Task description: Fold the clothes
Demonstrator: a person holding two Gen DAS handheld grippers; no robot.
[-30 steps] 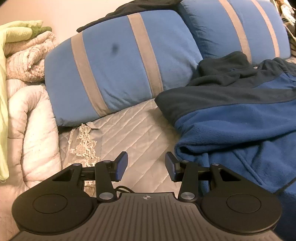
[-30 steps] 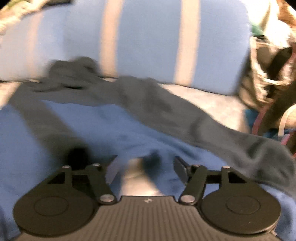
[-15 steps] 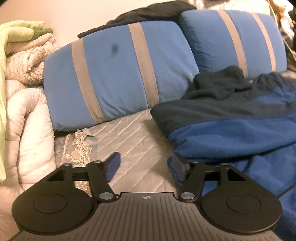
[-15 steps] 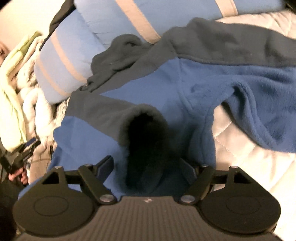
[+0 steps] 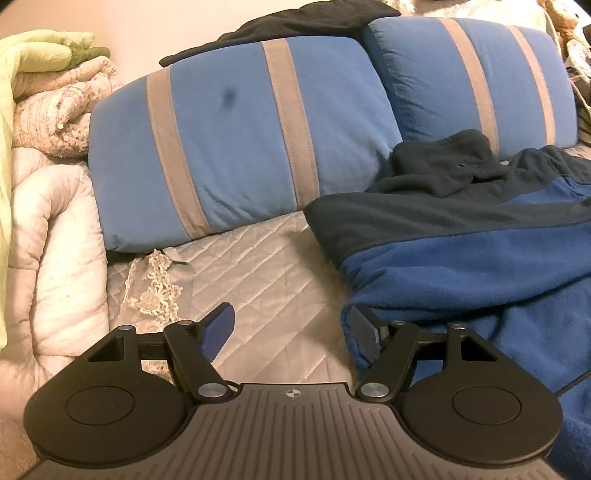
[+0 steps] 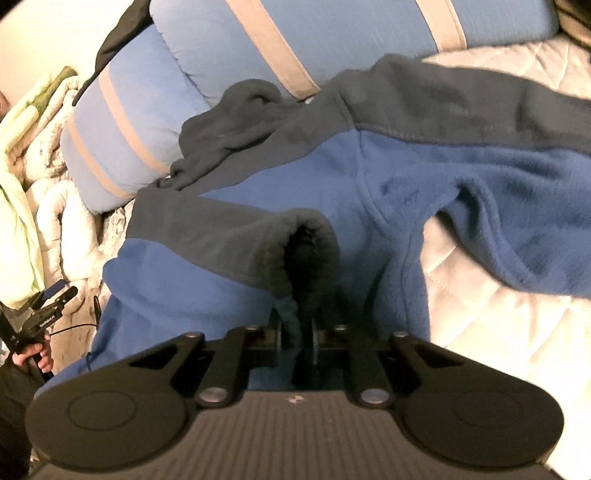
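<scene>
A blue fleece jacket (image 6: 369,177) with dark grey shoulders and hood lies spread on the bed, its hood against the pillows. One sleeve is folded across the body, and its dark cuff (image 6: 310,240) sits between the jaws of my right gripper (image 6: 295,325), which are closing and pinch the fabric. In the left wrist view the jacket (image 5: 480,266) fills the right side. My left gripper (image 5: 291,312) stands open over the bare quilt at the jacket's left edge, its right finger (image 5: 364,336) against the fleece and nothing between its pads.
Two blue pillows with beige stripes (image 5: 240,140) (image 5: 472,74) lean behind the jacket, a dark garment (image 5: 295,18) draped on top. Folded pale blankets (image 5: 55,110) pile up at the left. The quilted bed cover (image 5: 266,266) shows beside the jacket.
My left jaws have spread wider while that hand stayed put. My right gripper rolled, sank onto the folded sleeve and closed from wide open onto its cuff.
</scene>
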